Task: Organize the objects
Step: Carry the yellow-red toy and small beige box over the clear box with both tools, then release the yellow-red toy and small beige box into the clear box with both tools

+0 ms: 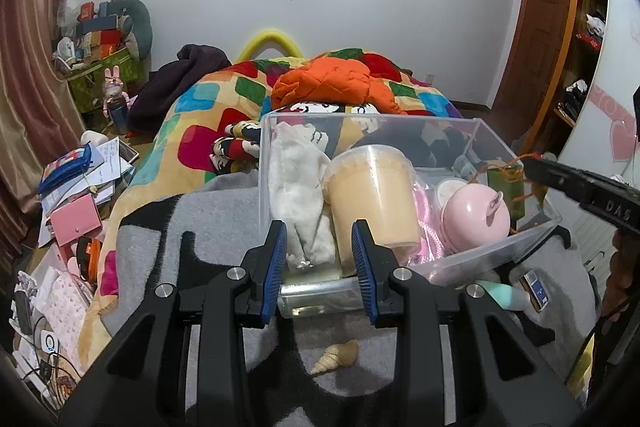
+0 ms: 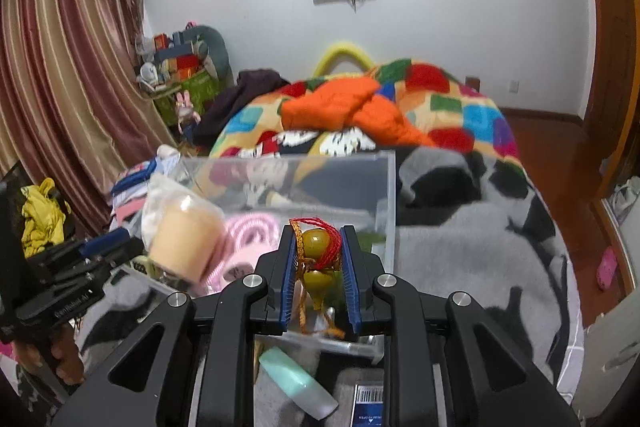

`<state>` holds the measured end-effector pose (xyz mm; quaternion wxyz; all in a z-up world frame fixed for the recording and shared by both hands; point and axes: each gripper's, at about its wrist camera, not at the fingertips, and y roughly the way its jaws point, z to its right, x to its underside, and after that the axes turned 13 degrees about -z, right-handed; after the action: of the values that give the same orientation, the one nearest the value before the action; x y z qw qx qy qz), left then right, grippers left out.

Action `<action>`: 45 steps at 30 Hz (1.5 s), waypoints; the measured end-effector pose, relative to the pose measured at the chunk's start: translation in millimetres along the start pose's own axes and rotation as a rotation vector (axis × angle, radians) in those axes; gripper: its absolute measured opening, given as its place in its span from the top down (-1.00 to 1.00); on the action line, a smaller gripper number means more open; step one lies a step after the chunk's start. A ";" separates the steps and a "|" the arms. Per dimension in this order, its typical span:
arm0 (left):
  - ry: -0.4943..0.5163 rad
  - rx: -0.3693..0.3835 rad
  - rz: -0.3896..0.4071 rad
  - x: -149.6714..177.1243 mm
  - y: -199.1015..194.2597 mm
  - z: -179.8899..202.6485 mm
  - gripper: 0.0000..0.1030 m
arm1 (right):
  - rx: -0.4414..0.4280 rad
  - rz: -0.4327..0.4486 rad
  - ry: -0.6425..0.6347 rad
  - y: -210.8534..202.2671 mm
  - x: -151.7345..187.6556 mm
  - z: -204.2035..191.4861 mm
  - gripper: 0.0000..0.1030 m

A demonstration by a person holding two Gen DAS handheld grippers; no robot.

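Observation:
A clear plastic bin (image 1: 486,131) sits on the grey blanket on the bed. It holds a beige lidded cup (image 1: 374,197), a white cloth (image 1: 298,187), a pink round case (image 1: 476,217) and pink cord. My left gripper (image 1: 320,267) is open and empty at the bin's near wall. My right gripper (image 2: 319,259) is shut on an olive-green gourd charm (image 2: 316,241) with red and orange cord, above the bin's (image 2: 386,187) near right part. In the left wrist view the right gripper (image 1: 532,167) enters from the right, the charm (image 1: 505,183) hanging inside the bin.
A small seashell (image 1: 336,357), a mint-green tube (image 2: 296,383) and a blue box (image 2: 368,407) lie on the blanket in front of the bin. A colourful quilt and orange jacket (image 1: 332,83) lie behind it. Papers and clutter (image 1: 76,195) fill the left side.

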<state>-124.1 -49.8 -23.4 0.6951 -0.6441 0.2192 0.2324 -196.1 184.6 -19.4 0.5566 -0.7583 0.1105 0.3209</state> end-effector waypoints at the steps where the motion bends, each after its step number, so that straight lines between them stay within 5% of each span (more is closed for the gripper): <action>1: 0.001 -0.001 -0.002 0.5 0.6 -0.2 0.36 | -0.003 -0.009 0.000 3.0 2.0 0.4 0.63; 18: 0.032 0.018 0.012 5.3 -4.8 9.7 0.35 | 0.037 -0.056 -0.023 18.6 17.9 -4.2 0.63; 28: 0.040 0.025 0.037 7.1 -16.8 13.8 0.12 | 0.076 -0.062 -0.036 14.3 20.1 -6.7 0.60; 45: 0.035 0.007 0.076 15.4 -44.7 12.1 -0.13 | 0.116 0.028 -0.043 -30.2 33.1 -13.2 -0.13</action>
<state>-84.6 -39.9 3.7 0.6840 -0.6367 0.2564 0.2469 -150.0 189.6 -13.9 0.5972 -0.7162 0.1276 0.3378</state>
